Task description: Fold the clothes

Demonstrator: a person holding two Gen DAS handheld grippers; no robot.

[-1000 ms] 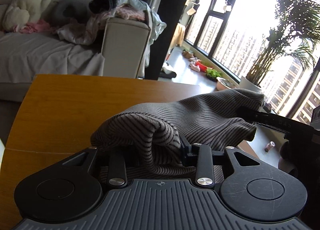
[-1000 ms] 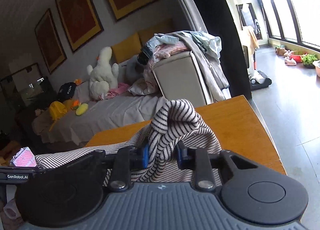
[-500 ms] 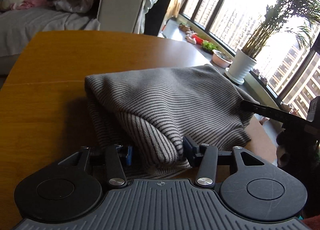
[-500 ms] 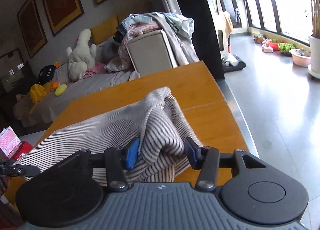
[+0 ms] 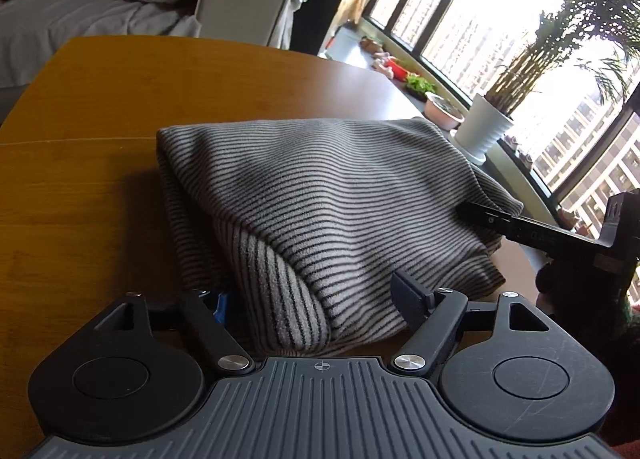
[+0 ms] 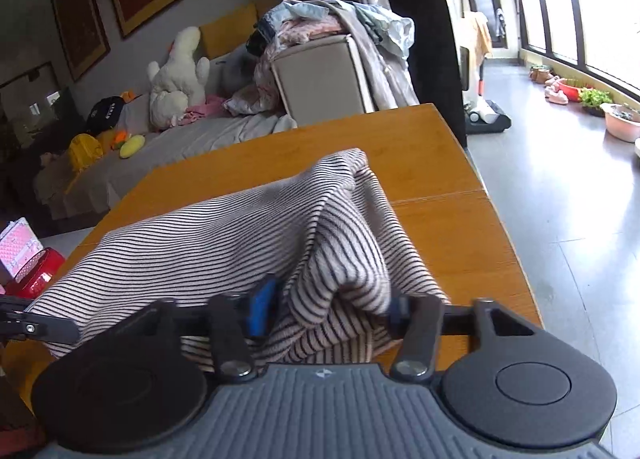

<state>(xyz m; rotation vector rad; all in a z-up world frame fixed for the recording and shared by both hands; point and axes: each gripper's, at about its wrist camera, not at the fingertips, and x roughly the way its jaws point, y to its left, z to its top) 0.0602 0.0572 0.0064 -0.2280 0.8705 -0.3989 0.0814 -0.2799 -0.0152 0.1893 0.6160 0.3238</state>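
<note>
While the wooden table fills most of the room in front of me, the striped sweater lies folded on it, toward the near edge, its doubled-over layer settled flat. By my judgement the fold has just been laid down and the release is in hand. The left gripper sits at six o'clock of the garment; its jaws have just been opening and now stand spread, the sweater's near corner bulging between them with the right-hand pad clear of the cloth, while the blue pad is mostly hidden behind the fabric. The right gripper is at the sweater's other near corner; its jaws have just been closing a little, and a hump of cloth sits between them, touching both pads, so it seems to me to be pinching the fabric. The next move calls for both tools to let go fully and back out low, without dragging the top layer. The left view alone shows the potted palm by the window at two o'clock and the right tool's finger resting on the cloth; the right view alone shows the plush toy on the sofa at ten o'clock.
</note>
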